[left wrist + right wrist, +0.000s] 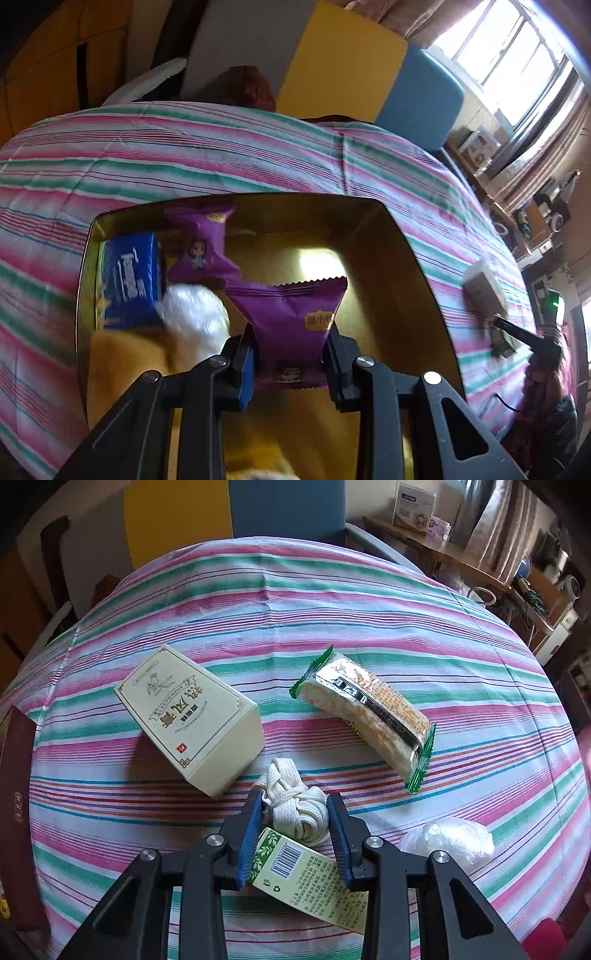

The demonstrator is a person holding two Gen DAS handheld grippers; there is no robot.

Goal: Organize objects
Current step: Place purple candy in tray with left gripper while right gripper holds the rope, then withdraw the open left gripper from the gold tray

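Note:
In the left wrist view my left gripper is shut on a purple snack packet and holds it over an open gold tin box. The box holds a second purple packet, a blue box, a white plastic wad and yellow cloth. In the right wrist view my right gripper is around a bundle of white woven strap, its pads touching the bundle's sides. A green-and-cream carton lies under the fingers.
On the striped tablecloth lie a cream box, a green-edged wrapped cracker pack and a white plastic wad. A dark red lid edge is at the left. Chairs and a cluttered desk stand beyond the table.

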